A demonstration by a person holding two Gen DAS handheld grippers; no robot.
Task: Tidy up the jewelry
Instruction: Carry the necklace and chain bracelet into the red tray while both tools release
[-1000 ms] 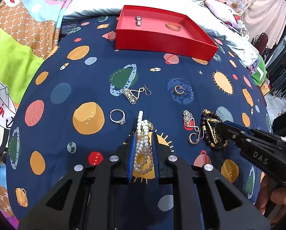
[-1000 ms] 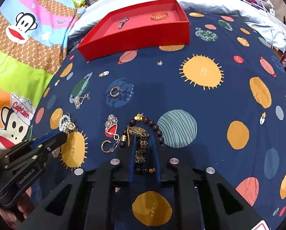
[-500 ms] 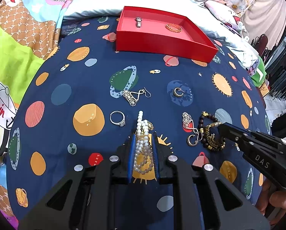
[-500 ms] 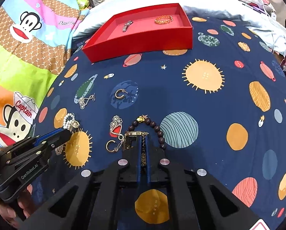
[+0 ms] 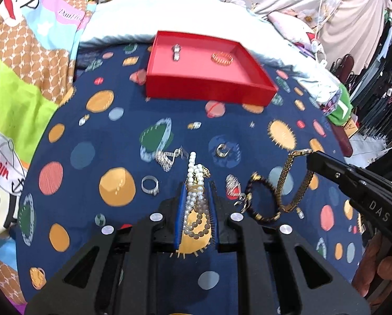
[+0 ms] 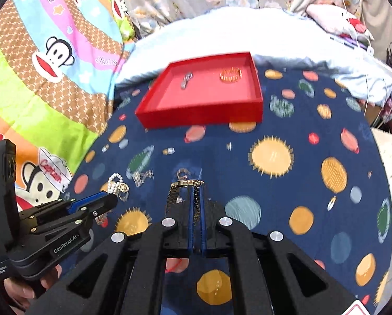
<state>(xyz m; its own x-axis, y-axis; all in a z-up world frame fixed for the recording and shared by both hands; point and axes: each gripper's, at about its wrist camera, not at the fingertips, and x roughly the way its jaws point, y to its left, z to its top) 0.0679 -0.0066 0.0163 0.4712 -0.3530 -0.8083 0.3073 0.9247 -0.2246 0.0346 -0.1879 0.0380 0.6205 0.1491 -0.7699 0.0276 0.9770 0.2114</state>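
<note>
My left gripper (image 5: 196,186) is closed around a pearl necklace (image 5: 194,178) and holds it just above the planet-print cloth. My right gripper (image 6: 196,186) is shut on a gold watch (image 6: 186,183), which hangs from it above the cloth; the watch's gold band (image 5: 293,181) shows in the left wrist view. A red tray (image 5: 209,89) at the back holds a silver watch (image 5: 176,51) and an orange bracelet (image 5: 222,58). A dark bead bracelet (image 5: 261,199) lies on the cloth below the watch.
On the cloth lie a silver ring (image 5: 150,185), a silver dangle earring (image 5: 169,156), a gold hoop (image 5: 222,150) and a filigree earring (image 5: 232,186). A cartoon blanket (image 5: 25,78) is at the left, pillows and clothes at the back right.
My right gripper shut on the gold watch and lifted it off the bead bracelet. My left gripper rose slightly with the pearl necklace. Both views have moved toward the red tray.
</note>
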